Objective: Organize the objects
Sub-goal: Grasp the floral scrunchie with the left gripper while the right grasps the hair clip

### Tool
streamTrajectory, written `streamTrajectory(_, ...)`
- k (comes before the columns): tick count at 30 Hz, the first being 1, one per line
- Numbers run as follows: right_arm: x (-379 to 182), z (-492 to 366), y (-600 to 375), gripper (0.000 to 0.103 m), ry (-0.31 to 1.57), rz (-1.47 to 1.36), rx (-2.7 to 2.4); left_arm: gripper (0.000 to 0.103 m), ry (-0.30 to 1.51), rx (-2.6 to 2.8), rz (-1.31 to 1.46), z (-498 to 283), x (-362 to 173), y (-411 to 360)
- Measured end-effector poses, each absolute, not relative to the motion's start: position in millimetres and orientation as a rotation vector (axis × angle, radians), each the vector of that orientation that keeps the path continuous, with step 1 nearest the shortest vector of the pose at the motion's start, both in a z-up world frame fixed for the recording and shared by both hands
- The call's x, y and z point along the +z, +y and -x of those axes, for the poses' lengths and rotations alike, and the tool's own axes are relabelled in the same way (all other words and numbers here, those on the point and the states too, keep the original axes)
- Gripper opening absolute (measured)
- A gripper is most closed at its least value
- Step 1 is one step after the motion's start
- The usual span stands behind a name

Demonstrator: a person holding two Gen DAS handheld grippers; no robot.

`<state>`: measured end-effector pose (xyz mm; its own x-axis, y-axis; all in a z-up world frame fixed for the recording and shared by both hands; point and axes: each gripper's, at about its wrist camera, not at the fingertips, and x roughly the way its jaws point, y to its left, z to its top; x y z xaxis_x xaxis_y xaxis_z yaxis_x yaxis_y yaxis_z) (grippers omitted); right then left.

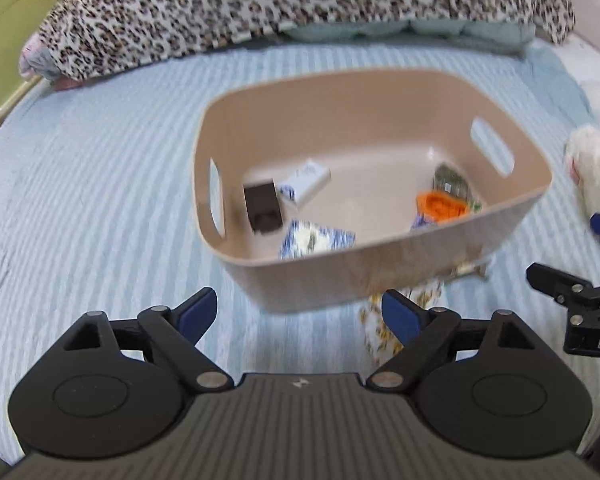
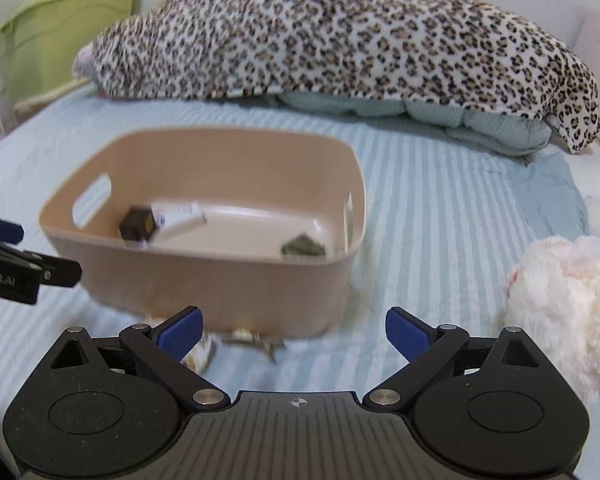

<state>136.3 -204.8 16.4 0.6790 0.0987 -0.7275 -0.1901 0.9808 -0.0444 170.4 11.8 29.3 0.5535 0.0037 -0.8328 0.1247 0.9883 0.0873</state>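
A beige plastic basket (image 1: 380, 272) (image 2: 204, 276) with handle slots sits on the striped blue bed. It holds a dark brown box (image 1: 263, 208) (image 2: 137, 225), a white box (image 1: 306, 182) (image 2: 178, 216), a blue-white packet (image 1: 316, 240), an orange packet (image 1: 440, 208) and a green packet (image 1: 450, 178) (image 2: 302, 249). A yellow-patterned packet (image 1: 380, 332) (image 2: 198, 354) and a small clip-like item (image 2: 256, 342) lie on the bed by the basket's near wall. My left gripper (image 1: 300, 316) is open and empty in front of the basket. My right gripper (image 2: 294, 332) is open and empty, also near it.
A leopard-print blanket (image 2: 340, 36) over a pale quilt (image 2: 480, 120) lies across the back of the bed. A white plush toy (image 2: 560, 300) (image 1: 596, 168) lies right of the basket. A green storage bin (image 2: 60, 36) stands beyond the bed's left edge.
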Motion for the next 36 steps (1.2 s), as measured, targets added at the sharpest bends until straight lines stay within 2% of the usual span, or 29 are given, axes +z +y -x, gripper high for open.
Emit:
streamTrajectory(10,-23.1,-147.2,-198.2,0.099,0.928,0.178,0.149,0.09,1.152,-0.109,-0.102,-189.6,-29.4,-0.7)
streamTrajectory(25,-52.8,-167.9,-191.4,0.099,1.023,0.207,0.155,0.09,1.145,-0.13,0.057,-206.4,-66.2,-5.0)
streamTrajectory(27,-56.4,-170.7,-190.2,0.099,1.03,0.207,0.157,0.086,1.122,-0.131,0.035,-204.6,-66.5,-7.3)
streamTrajectory(29,-59.6,-173.7,-190.5,0.099,1.036,0.203,0.159,0.066,1.105,-0.135,0.011,-203.3,-64.8,-9.0)
streamTrajectory(30,-60.3,-174.2,-190.2,0.099,1.037,0.2,0.159,0.061,1.102,-0.134,0.001,-203.0,-63.9,-9.1)
streamTrajectory(32,-61.7,-175.1,-189.0,0.099,1.033,0.192,0.16,0.038,1.103,-0.134,-0.029,-203.0,-62.1,-9.8)
streamTrajectory(35,-63.2,-177.4,-187.4,0.099,1.033,0.171,0.161,0.021,1.108,-0.156,-0.088,-201.4,-60.6,-10.9)
streamTrajectory(36,-64.3,-178.2,-187.0,0.099,1.035,0.164,0.163,0.019,1.108,-0.162,-0.107,-200.4,-60.0,-11.3)
